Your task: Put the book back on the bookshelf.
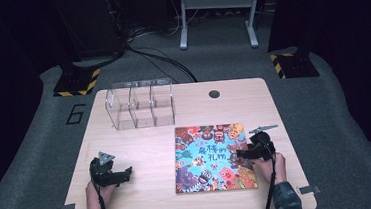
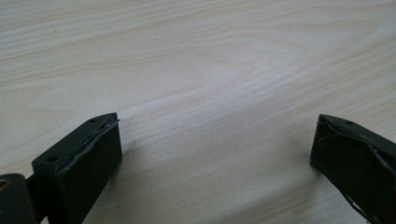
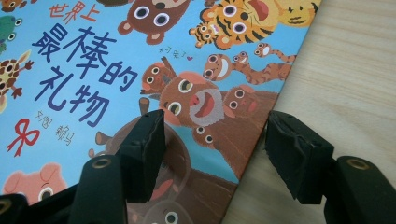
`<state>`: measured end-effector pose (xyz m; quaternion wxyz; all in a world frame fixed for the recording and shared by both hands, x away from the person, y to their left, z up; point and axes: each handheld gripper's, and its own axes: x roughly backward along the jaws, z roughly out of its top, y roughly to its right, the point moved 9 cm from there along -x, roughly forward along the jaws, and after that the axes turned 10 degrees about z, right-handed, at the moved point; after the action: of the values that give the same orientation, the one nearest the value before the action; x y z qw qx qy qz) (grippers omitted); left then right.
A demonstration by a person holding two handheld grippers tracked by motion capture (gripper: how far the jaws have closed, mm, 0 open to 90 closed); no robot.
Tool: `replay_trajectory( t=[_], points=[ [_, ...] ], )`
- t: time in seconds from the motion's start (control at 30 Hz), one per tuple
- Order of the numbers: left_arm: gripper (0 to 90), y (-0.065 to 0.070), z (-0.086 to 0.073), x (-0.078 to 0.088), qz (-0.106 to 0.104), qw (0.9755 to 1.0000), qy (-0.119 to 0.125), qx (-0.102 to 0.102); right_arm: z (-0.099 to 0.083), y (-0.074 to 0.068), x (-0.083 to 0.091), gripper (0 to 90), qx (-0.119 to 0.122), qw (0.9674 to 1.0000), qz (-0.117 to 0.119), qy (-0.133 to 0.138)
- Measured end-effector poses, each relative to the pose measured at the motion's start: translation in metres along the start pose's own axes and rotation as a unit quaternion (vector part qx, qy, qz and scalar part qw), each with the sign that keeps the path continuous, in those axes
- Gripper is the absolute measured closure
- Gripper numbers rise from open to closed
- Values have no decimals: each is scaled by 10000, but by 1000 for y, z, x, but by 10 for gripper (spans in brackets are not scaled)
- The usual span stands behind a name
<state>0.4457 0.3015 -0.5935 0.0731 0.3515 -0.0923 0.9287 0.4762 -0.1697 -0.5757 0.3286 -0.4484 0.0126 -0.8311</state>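
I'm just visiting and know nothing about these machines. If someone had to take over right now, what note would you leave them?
Left gripper: open, holding nothing, resting low over bare table at the near left.
Right gripper: open, its fingers straddling the right edge of the picture book, one over the cover, one over the wood. Nothing is clamped yet.
The book lies flat and closed on the right half of the table. A clear three-compartment organizer stands at the far left, apparently with nothing in it.
Done: the right gripper is at the book's edge.
Left: probably close on that edge and lift the book; where it goes is unclear.
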Motion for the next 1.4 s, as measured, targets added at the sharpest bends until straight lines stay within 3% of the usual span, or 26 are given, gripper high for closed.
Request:
replay_trajectory(
  t=[0.3,0.33,0.67,1.17,1.37,1.4],
  points=[
    [19,0,0,0,29,10000,-32,16,0,-11,-4,389,-108,9999,-48,15],
    [19,0,0,0,32,10000,-13,22,0,-13,-5,392,-220,9997,-73,16],
    [19,0,0,0,36,10000,-13,37,-2,-24,-8,395,-265,9995,-146,-16],
    [19,1,0,0,19,10000,-20,32,-5,-38,-12,401,-391,9990,-175,160],
    [19,1,1,0,22,10000,-17,38,-6,-41,-13,412,-331,9993,-117,144],
    [19,1,1,0,22,10000,-16,38,-5,-42,-13,419,-407,9990,-81,152]
  ],
)
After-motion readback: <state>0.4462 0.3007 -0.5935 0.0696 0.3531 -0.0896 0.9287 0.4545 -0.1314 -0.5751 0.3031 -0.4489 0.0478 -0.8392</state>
